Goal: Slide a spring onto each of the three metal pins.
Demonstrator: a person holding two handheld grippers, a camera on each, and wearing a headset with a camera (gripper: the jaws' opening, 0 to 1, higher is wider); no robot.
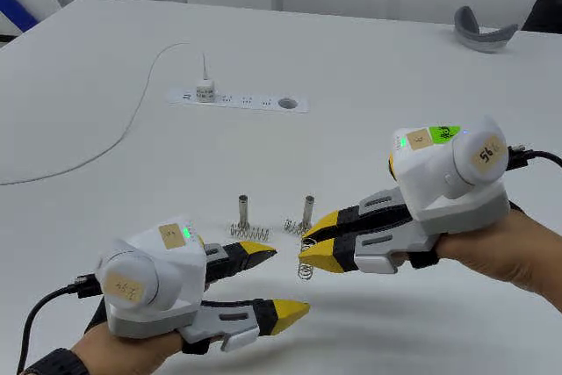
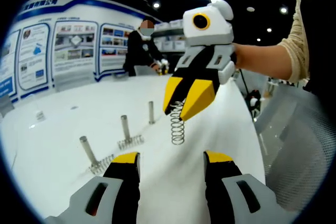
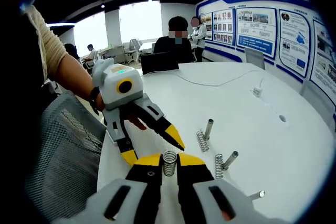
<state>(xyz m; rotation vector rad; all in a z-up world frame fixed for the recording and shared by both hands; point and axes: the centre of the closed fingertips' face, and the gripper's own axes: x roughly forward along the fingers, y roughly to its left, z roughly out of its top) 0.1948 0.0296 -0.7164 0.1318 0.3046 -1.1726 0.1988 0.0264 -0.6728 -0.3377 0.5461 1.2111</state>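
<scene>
Nearest, the left gripper [image 1: 290, 280] is held low over the white table [image 1: 369, 85] with its yellow-tipped jaws spread apart and nothing between them. The hand behind it is cut off by the bottom edge of the head view.

Just beyond, the right gripper [image 1: 303, 249] is seen with its jaws clenched on one spring [image 1: 305, 270], which hangs down from the tips. The spring's upper coils are covered by the yellow tips. Whether its lower end touches the table cannot be told.

Behind the held spring, two metal pins are seen upright in the head view, a left pin [image 1: 244, 210] and a right pin [image 1: 308, 209]. A spring is seen lying on the table at the foot of each, the left lying spring [image 1: 250, 232] and the right lying spring [image 1: 293, 226], each touching or just beside its pin. In the left gripper view a third pin [image 2: 151, 112] is made out at the far end of the row. Its foot is too small to judge.

Farther off, a flat power strip [image 1: 250, 100] is set in the table with a white plug [image 1: 205, 90] standing in it, and a thin cable [image 1: 105, 147] is trailed off to the left. A grey curved object [image 1: 483, 32] is seen at the far edge and cannot be identified.
</scene>
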